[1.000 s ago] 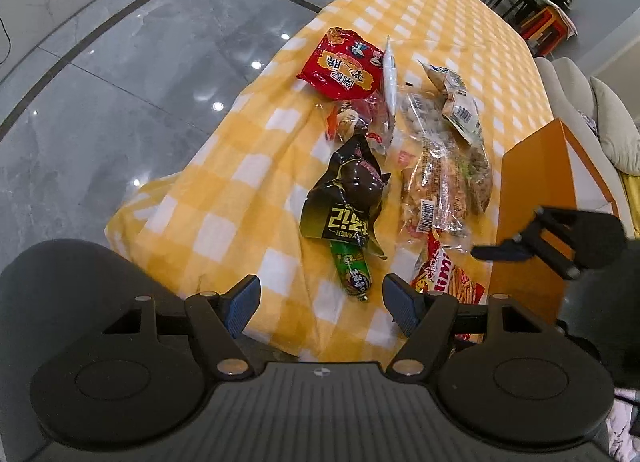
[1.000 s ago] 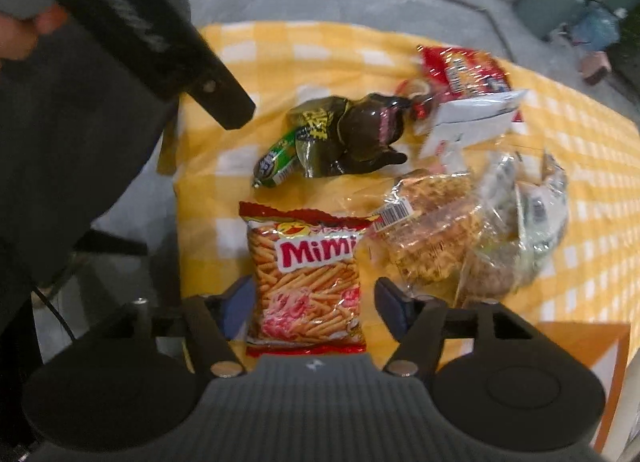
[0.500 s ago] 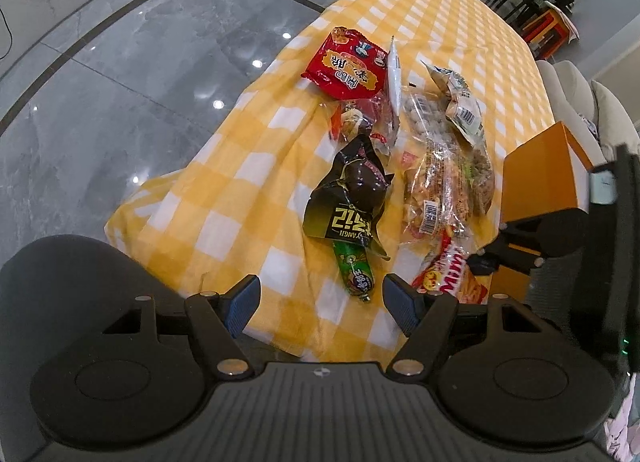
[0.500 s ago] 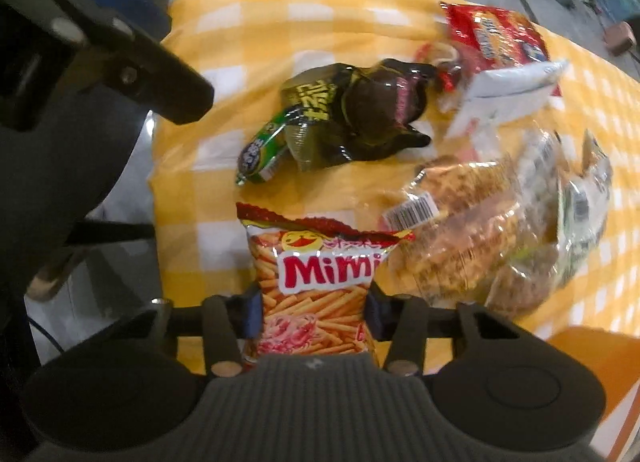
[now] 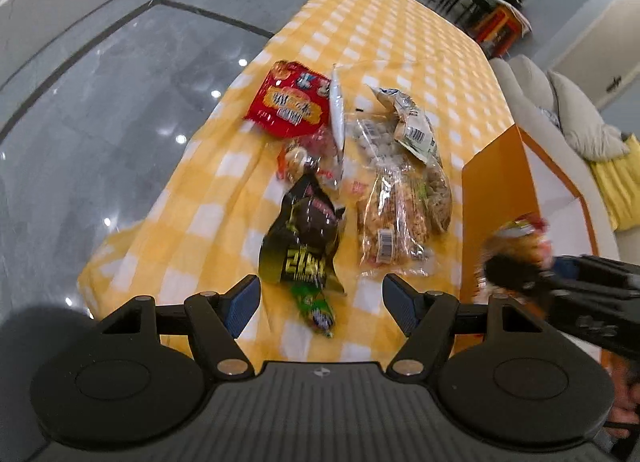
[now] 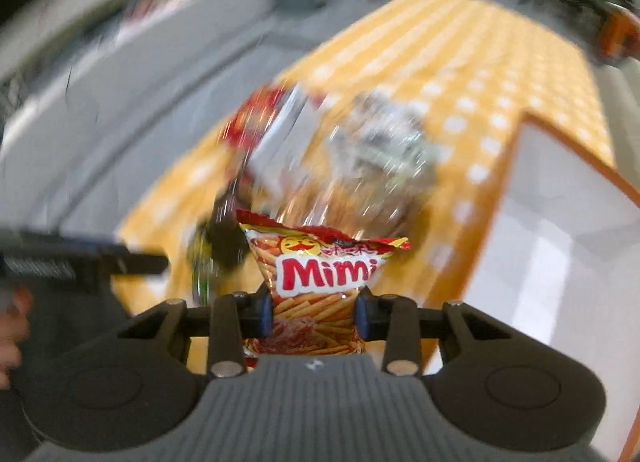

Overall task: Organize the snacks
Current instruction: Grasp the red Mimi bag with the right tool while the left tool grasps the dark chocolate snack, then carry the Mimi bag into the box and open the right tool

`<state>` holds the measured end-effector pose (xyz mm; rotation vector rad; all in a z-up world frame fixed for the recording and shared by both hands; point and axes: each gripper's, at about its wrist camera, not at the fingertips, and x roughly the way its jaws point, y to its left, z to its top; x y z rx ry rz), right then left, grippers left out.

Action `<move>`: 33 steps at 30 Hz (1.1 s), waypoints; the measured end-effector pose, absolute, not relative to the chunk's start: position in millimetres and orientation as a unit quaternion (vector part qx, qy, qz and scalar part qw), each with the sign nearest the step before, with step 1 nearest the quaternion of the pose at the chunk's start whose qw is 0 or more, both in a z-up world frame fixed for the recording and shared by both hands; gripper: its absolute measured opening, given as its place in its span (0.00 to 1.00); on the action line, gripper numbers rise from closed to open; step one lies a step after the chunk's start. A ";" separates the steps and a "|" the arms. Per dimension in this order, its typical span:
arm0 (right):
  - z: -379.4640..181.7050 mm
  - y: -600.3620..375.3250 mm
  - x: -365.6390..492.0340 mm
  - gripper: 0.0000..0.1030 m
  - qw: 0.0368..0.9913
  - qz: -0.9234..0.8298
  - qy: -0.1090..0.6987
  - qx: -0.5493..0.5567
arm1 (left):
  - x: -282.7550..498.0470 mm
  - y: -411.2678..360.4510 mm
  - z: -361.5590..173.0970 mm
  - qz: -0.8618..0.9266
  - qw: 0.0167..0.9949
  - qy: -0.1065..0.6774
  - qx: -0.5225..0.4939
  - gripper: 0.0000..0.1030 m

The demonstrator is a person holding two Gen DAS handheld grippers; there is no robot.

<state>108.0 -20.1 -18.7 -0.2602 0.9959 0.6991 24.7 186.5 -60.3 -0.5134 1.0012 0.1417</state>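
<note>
Since the earlier frame, right gripper point(image 6: 314, 312) is lifting the Mimi bag point(image 6: 320, 282) off the table point(image 5: 400, 42), clenched on it, lower centre. Left gripper point(image 5: 320, 298) is hanging released. Keep grip firm; clear the orange box point(image 6: 560, 242) rim at right.

- Left wrist view: high above the bench point(image 5: 400, 42), facing down its length.
- Right wrist view: lower, nearer; both share the orange box point(image 6: 560, 222).
</note>
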 end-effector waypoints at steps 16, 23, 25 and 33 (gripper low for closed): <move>-11.9 -46.8 94.0 0.35 0.834 0.326 0.443 -0.041 | 112.1 196.1 -107.7 0.048 0.837 0.512 -0.187 0.80; -8.2 -45.9 93.4 0.35 0.845 0.326 0.422 -0.037 | 116.9 190.3 -122.2 0.051 0.837 0.523 -0.153 0.78; -7.5 -45.1 94.7 0.35 0.846 0.324 0.422 -0.034 | 113.4 188.9 -122.5 0.053 0.844 0.513 -0.144 0.59; -15.7 -43.0 97.9 0.35 0.845 0.307 0.437 -0.041 | 112.0 173.8 -118.4 0.065 0.845 0.521 -0.100 0.53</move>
